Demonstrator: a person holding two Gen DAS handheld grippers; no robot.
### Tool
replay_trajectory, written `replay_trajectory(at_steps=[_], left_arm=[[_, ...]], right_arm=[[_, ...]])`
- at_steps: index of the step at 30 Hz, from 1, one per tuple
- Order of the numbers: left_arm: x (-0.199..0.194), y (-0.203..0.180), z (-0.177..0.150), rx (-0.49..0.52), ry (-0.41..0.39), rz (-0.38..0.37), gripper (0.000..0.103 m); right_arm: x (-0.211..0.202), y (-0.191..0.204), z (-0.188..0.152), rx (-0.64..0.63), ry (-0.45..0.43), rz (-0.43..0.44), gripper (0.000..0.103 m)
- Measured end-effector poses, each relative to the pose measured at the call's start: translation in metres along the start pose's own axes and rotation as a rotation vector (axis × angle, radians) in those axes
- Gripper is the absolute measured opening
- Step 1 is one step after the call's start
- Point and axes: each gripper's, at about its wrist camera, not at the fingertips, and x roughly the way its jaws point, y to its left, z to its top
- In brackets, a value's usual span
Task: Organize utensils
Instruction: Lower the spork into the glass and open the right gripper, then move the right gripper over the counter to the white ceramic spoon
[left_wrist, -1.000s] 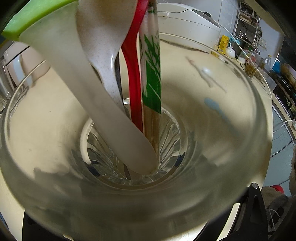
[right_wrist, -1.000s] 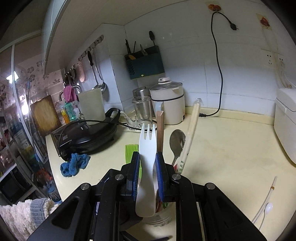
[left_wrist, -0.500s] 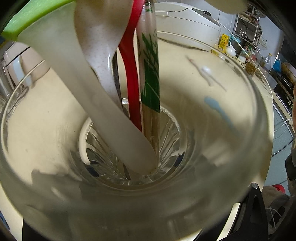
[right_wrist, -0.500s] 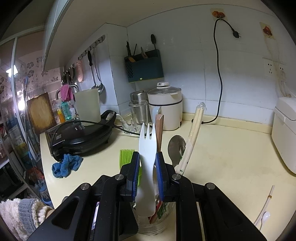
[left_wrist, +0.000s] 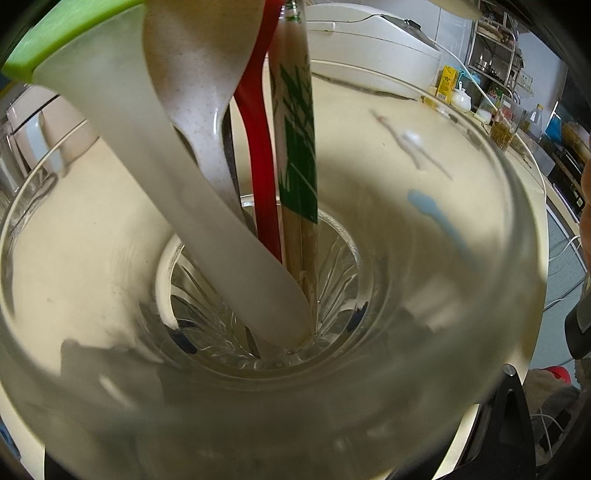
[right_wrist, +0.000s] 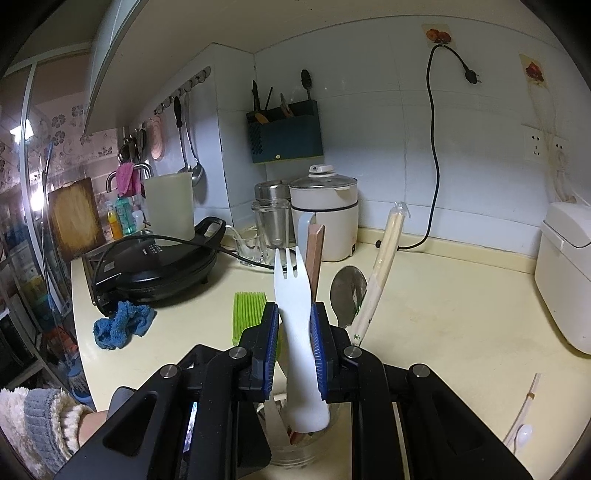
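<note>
While the right gripper (right_wrist: 293, 345) pinches the white fork (right_wrist: 295, 314) by its waist, tines up, the fork's handle end hangs just above the mouth of the glass (right_wrist: 295, 448), at 6 o'clock in the right wrist view. Its blue pads press both edges of the fork, so the fingers are closed on it.

Judged by its look, the fork is thin plastic: light, a little bendy, and smooth enough to pivot between the pads. The waist seems the sensible hold, since the handle stays free to enter the glass first.

Seen from the left wrist, the glass (left_wrist: 480, 258) fills the picture, with the camera looking down into it. Whether the left gripper is clamped on it cannot be told, because its fingers are hidden behind the glass wall. Already standing inside are a pale spatula (left_wrist: 207, 206), a red handle (left_wrist: 262, 177) and wrapped chopsticks (left_wrist: 299, 155), all leaning toward 12 o'clock.

Open room lies from about 2 to 5 o'clock inside the rim. The glass is hard, probably heavy enough to stay put, yet breakable, so the fork likely wants a gentle drop. From 1 to 3 o'clock in the right wrist view the counter (right_wrist: 443, 314) is bare, while a blue cloth (right_wrist: 122, 323) sits at 9 o'clock.
</note>
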Motion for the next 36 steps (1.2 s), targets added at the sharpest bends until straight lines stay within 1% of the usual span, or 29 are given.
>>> replay_trajectory(at_steps=[13,17,22,27,31,34,36], left_arm=[[0.000,0.001,0.000,0.000,0.000,0.000,0.102],[0.000,0.001,0.000,-0.003,-0.002,-0.004,0.102],[0.000,0.000,0.001,-0.001,-0.001,-0.002,0.102],[0.001,-0.001,0.001,0.000,-0.001,0.000,0.102],[0.001,-0.002,0.002,0.001,0.000,0.002,0.102],[0.002,-0.002,0.002,0.002,0.000,0.002,0.102],[0.002,-0.002,0.002,0.002,0.000,0.002,0.102]], right_arm=[[-0.003,-0.005,-0.005,0.012,0.011,0.011,0.018],[-0.018,-0.013,-0.003,0.050,-0.018,0.002,0.022],[-0.040,-0.031,-0.009,0.118,-0.048,-0.024,0.023],[-0.060,-0.056,-0.023,0.189,-0.040,-0.077,0.023],[-0.078,-0.080,-0.044,0.256,-0.018,-0.125,0.023],[-0.089,-0.096,-0.065,0.296,0.013,-0.155,0.023],[-0.093,-0.105,-0.082,0.312,0.052,-0.191,0.023]])
